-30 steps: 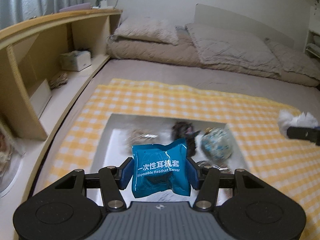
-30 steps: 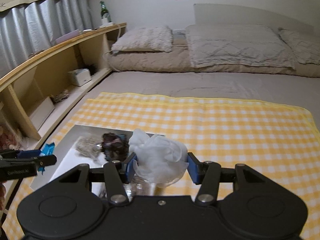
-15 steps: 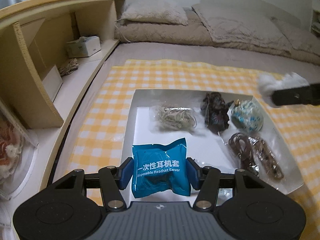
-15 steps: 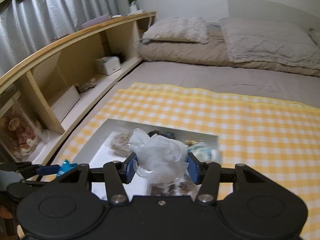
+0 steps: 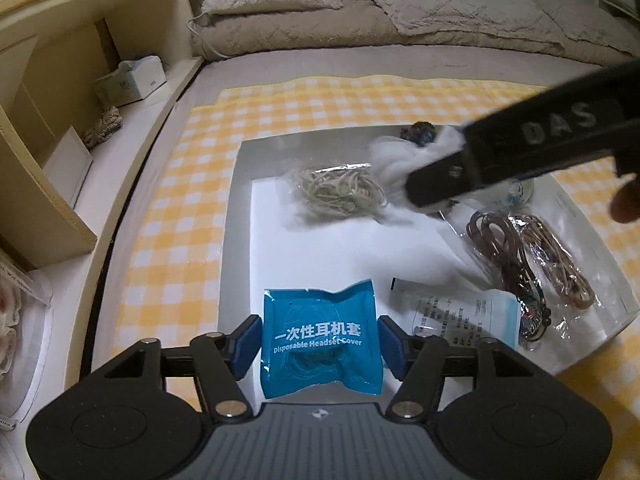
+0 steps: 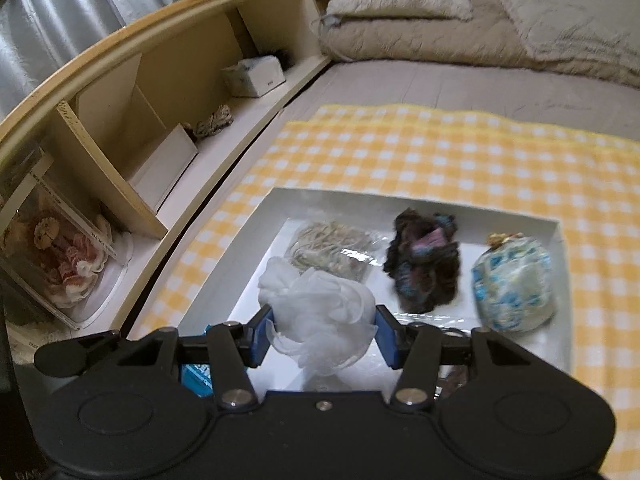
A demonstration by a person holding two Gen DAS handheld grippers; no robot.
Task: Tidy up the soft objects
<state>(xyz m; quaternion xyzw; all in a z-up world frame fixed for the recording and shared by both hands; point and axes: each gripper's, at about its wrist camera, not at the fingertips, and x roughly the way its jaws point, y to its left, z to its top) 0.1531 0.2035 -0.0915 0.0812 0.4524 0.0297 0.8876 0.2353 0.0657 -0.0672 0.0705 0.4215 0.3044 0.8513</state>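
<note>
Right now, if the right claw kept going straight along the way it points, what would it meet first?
Probably the clear bag of pale cord lying in the white tray: it sits just beyond the white mesh puff held in the right claw. Depth is uncertain; the tray floor could come first.

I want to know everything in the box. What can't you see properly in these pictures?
- Blue-white ball: left view, right claw's finger hides most.
- Dark fuzzy bundle: left view, white puff covers it.
- Blue packet: right view, claw body hides most.
- Paper slip: print too small.
</note>
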